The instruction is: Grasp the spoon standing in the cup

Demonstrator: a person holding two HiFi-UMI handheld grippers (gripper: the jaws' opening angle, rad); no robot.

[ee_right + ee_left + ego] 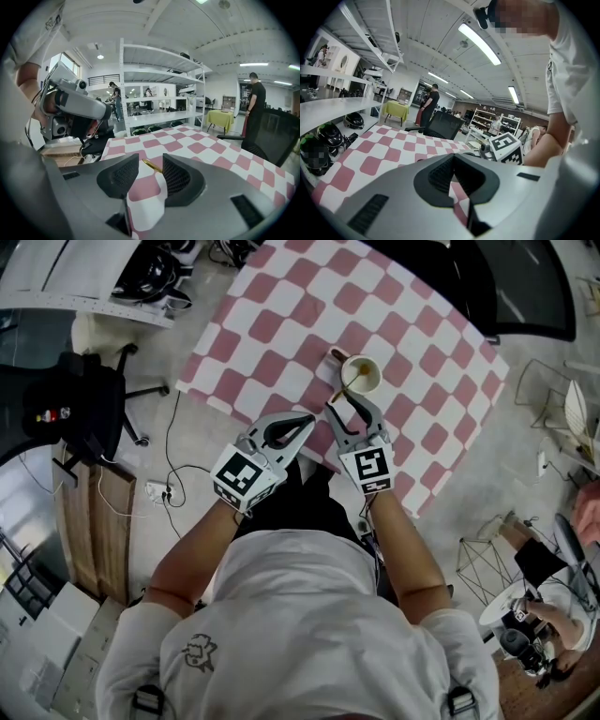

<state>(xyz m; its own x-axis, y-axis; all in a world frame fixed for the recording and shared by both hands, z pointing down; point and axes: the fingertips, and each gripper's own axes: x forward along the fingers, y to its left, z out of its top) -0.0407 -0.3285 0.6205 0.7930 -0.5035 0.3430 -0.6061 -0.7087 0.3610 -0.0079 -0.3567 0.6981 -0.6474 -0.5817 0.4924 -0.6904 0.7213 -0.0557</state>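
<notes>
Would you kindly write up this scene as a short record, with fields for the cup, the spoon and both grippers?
surface: table under a pink-and-white checked cloth
cup: upright on the cloth
spoon: gold, standing in the cup, handle leaning toward the right gripper
right gripper: jaws apart, spoon handle's end between them, not clamped
left gripper: jaws together, nothing held, beside the right gripper

Checkered tablecloth (pixel 281 315), black chair (pixel 80 404)
</notes>
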